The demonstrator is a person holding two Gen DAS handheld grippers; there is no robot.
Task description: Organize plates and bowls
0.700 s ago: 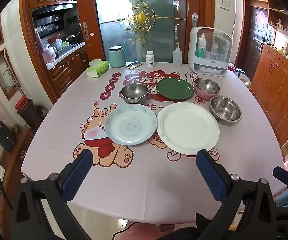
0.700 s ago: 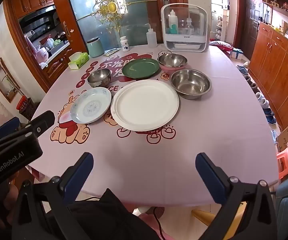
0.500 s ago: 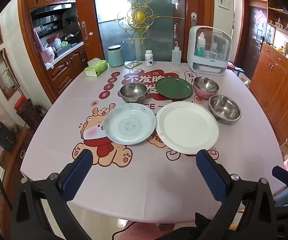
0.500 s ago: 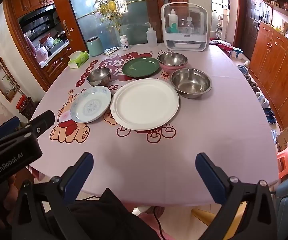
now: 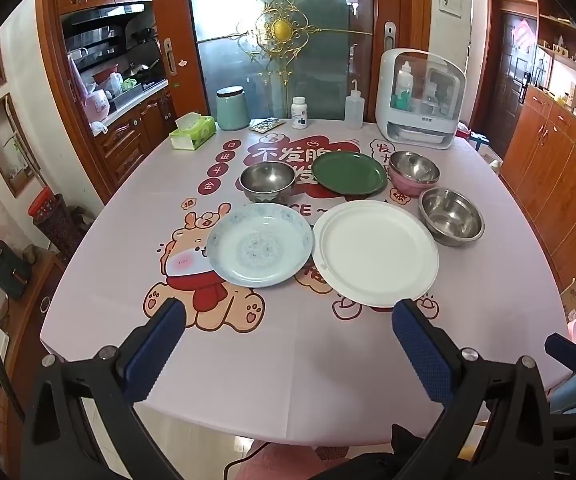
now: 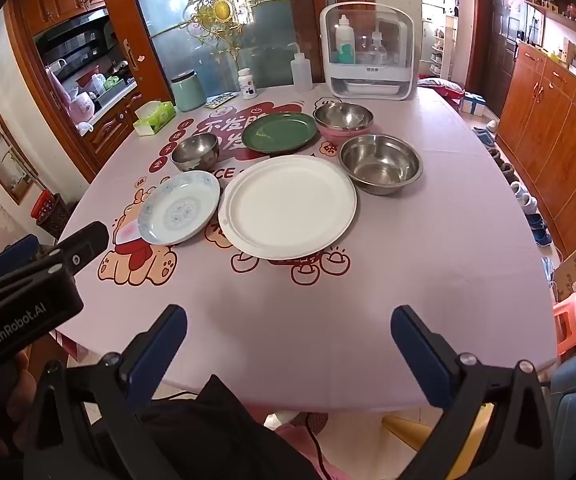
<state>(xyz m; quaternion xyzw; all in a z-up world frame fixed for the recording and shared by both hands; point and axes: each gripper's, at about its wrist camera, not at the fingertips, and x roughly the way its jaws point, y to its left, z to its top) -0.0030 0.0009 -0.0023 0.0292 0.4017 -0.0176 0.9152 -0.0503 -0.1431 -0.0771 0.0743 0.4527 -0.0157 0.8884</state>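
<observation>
On the pink tablecloth lie a large white plate (image 5: pixel 376 252) (image 6: pixel 288 206), a pale blue patterned plate (image 5: pixel 259 249) (image 6: pixel 179 212) to its left, and a green plate (image 5: pixel 349 172) (image 6: pixel 277 132) behind. A small steel bowl (image 5: pixel 267 181) (image 6: pixel 195 153) stands at back left, a steel bowl in a pink bowl (image 5: pixel 414 172) (image 6: pixel 343 121) at back right, and a wide steel bowl (image 5: pixel 450 216) (image 6: pixel 380 163) to the right. My left gripper (image 5: pixel 285 340) and right gripper (image 6: pixel 288 344) are open and empty, near the table's front edge, short of the plates.
At the table's far edge stand a white dispenser case (image 5: pixel 420 106), a squeeze bottle (image 5: pixel 354 106), a pill bottle (image 5: pixel 299 112), a teal canister (image 5: pixel 232 108) and a tissue box (image 5: pixel 192 136). Wooden cabinets line the right wall (image 6: pixel 548 120). A pink stool (image 6: pixel 574 316) stands at right.
Both grippers have edged slightly closer to the table; the dishes sit a little lower in the views. Nothing has been grasped or moved.
</observation>
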